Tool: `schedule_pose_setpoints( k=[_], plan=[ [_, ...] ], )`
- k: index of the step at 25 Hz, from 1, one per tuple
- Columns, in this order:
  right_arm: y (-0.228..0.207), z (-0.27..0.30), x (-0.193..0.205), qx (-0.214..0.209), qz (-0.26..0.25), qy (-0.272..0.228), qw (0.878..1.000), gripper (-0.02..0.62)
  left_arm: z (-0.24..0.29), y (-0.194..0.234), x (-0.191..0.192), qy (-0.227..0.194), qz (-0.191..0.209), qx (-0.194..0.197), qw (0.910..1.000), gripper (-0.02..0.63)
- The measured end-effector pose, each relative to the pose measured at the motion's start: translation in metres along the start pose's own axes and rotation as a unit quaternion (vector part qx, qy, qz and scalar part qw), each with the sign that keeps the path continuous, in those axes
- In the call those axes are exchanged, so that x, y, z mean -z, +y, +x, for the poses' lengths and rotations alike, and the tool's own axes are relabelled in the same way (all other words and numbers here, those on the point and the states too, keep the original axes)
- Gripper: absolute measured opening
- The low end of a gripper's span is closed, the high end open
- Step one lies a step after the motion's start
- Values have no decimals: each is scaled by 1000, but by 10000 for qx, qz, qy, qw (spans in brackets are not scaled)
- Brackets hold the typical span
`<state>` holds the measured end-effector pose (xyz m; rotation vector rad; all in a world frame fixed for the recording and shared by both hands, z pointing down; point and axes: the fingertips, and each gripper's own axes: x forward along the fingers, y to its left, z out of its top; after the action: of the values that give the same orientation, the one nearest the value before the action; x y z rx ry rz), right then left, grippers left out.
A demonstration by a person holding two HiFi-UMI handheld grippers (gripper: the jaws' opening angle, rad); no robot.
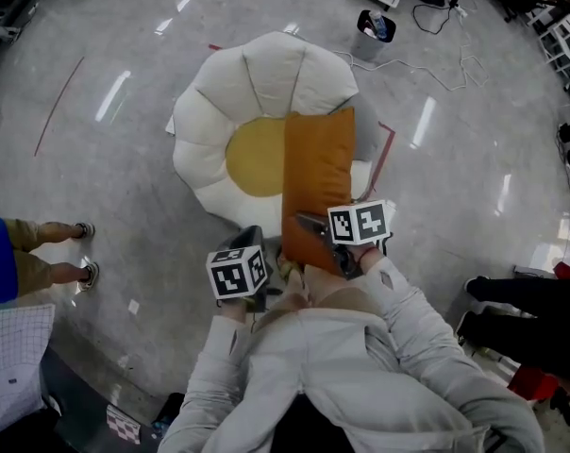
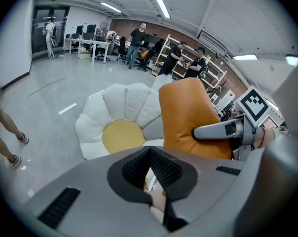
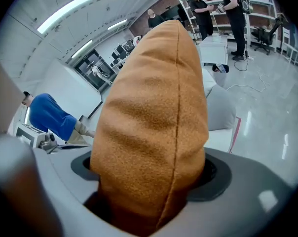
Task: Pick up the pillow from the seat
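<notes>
Spreading over the grey floor (image 1: 125,159), the flower-shaped seat (image 1: 257,74) is the largest thing in view, with puffed white petals round a yellow centre (image 1: 257,159).

Next in size is the pillow (image 1: 318,173), a long burnt-orange rectangle of nubbly cloth with a seam along its edge. It is plump through the middle and pinched where it is gripped. It lies over the right half of the seat, and its near end reaches past the seat's front edge toward the person. From the head view its long axis runs from that front edge toward the back petals. From the left gripper view it stands nearly upright, its top higher than the back petals. I judge it lifted clear of the cushion, though no view shows its underside.

The right hand-held gripper (image 1: 313,226) has its jaws spread wide and clamped on the pillow's near short end, with cloth filling the whole gap. The pillow therefore runs straight ahead of it, along the line of the jaws. This is the hand that carries the load.

The left hand-held gripper (image 2: 150,154) sits just beside that same end, to its left. Its jaw tips are drawn together with nothing between them. Since only one end is held, the soft far end could sag or swing.
</notes>
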<state>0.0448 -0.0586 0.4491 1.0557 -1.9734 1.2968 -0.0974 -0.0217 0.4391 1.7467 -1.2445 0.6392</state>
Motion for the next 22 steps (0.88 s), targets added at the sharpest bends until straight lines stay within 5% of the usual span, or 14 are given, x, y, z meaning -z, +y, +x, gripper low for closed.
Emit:
schedule_pose_setpoints(
  k=[22],
  plan=[
    [53, -59, -17, -475, -245, -919, 9943, 476, -57, 16, -2, -522, -136, 25, 9985, 4]
  ],
)
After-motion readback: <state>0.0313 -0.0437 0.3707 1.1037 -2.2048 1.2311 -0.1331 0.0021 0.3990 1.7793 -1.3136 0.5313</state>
